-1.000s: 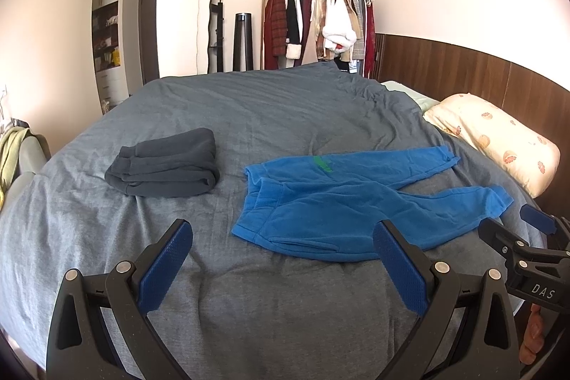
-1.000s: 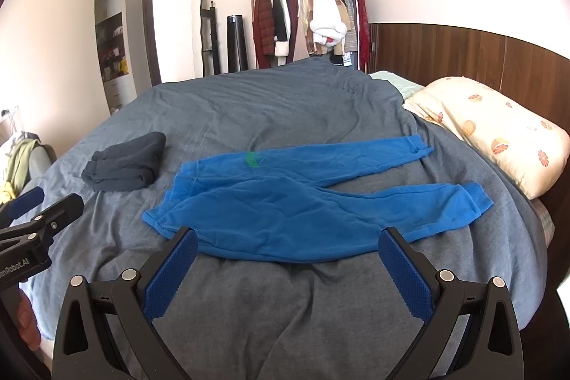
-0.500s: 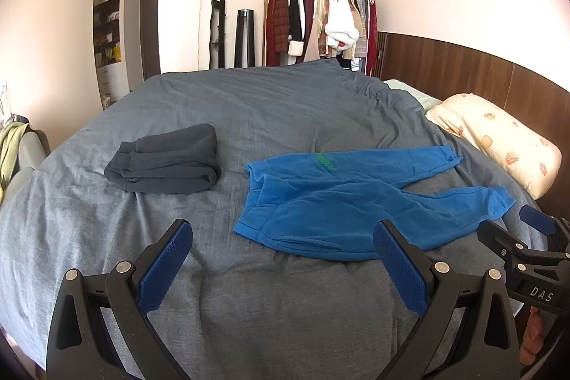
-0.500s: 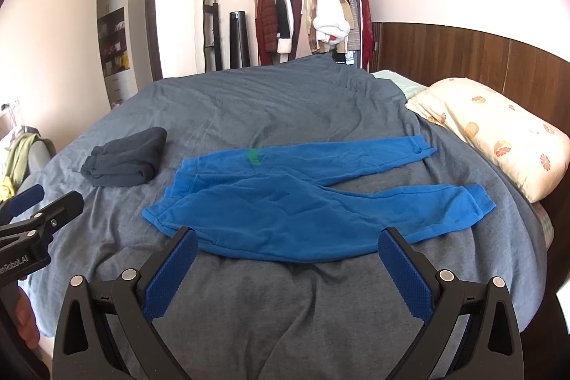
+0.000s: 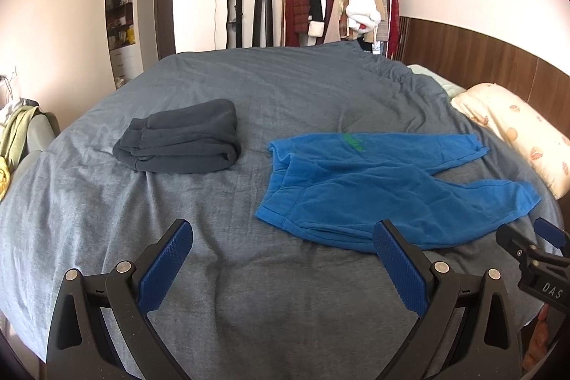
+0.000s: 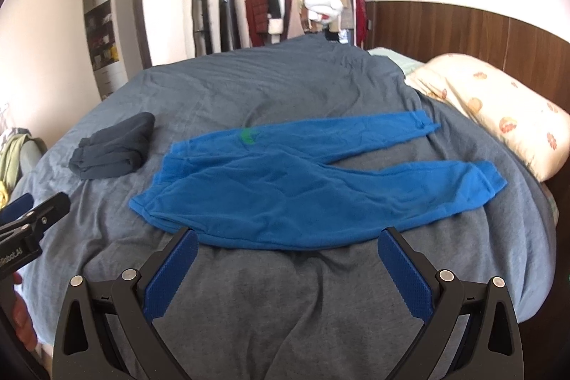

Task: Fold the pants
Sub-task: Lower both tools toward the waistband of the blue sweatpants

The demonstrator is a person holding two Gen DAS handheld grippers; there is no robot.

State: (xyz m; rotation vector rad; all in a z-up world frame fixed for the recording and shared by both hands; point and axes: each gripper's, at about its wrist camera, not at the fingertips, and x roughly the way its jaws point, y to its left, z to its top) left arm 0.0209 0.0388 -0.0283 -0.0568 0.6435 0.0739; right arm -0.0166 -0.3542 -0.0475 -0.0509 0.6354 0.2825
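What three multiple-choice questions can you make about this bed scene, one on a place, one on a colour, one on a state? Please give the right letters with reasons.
1. Where does the folded dark grey garment lie relative to the blue pants?
A. at their waistband end
B. at their cuffs
C. on top of them

2. What colour is the small mark on the pants?
A. red
B. green
C. white

3. How is the right gripper?
A. shut on the pants
B. shut and empty
C. open

Answers: A, it sits beyond the waistband; B, the patch is green; C, the fingers stand wide apart, holding nothing.
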